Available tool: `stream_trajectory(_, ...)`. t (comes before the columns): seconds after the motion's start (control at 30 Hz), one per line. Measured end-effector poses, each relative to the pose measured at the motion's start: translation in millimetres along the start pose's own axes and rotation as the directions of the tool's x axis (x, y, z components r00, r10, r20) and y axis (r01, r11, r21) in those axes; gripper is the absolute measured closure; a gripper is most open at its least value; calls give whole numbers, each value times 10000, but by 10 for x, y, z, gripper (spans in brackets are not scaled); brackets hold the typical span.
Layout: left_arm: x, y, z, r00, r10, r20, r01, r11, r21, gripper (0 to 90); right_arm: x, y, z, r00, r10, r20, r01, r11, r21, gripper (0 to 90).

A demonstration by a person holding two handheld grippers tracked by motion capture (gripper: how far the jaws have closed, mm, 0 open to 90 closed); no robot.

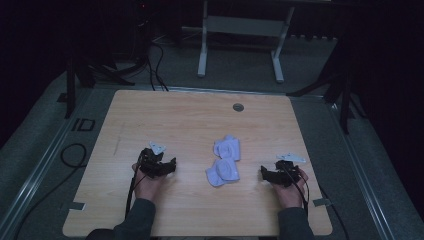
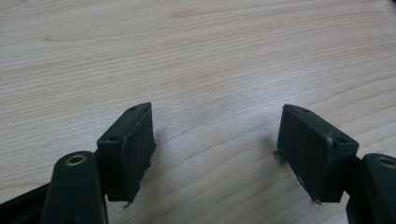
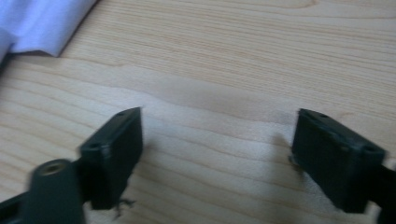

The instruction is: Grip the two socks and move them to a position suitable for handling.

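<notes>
Two crumpled white cloths lie near the middle of the wooden table (image 1: 190,120): one (image 1: 227,148) farther off, the other (image 1: 223,172) nearer the person, and they touch. My left gripper (image 1: 167,166) rests on the table left of them, held by a hand, its jaws open over bare wood (image 2: 215,135). To the right of the cloths my right gripper (image 1: 264,173) sits low over the table, jaws open with nothing between them (image 3: 217,140). A corner of white cloth (image 3: 42,23) lies at the top left of the right gripper view, apart from the jaws.
A small round grommet (image 1: 238,107) is set in the table near its far edge. Cables (image 1: 75,155) trail on the grey floor at the left. A white frame's legs (image 1: 202,45) stand beyond the table.
</notes>
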State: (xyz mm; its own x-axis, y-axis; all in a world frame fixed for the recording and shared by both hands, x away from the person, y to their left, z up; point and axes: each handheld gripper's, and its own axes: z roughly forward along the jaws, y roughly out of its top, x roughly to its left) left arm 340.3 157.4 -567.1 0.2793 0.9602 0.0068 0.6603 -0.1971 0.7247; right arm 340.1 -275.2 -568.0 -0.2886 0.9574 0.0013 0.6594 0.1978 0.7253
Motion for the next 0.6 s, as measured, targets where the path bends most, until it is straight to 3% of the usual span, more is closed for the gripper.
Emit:
stream_trajectory(0.17, 0, 7, -1, 10000, 15, 8, -15, 10000, 69, 275, 39, 11, -46, 9998, -158, -138, 158, 9999, -8, 393)
stream_trajectory(0.23, 0, 8, -3, 10000, 26, 19, -26, 10000, 85, 275, 52, 20, -71, 9990, -63, -432, 59, 9999, -94, 468)
stream_trajectory(0.33, 0, 11, -5, 10000, 41, 30, -42, 9999, 119, 279, 60, 29, -90, 9984, -132, -546, 124, 9998, -161, 513)
stream_trajectory(0.43, -13, 20, -25, 9996, 179, 204, -183, 9996, 203, 346, 144, 84, -192, 9937, -701, -873, 650, 9961, -594, 728)
stream_trajectory(0.6, -18, 23, -28, 9994, 221, 250, -227, 9995, 203, 375, 322, 151, -277, 9798, -1584, -1219, 1458, 9836, -1066, 893)
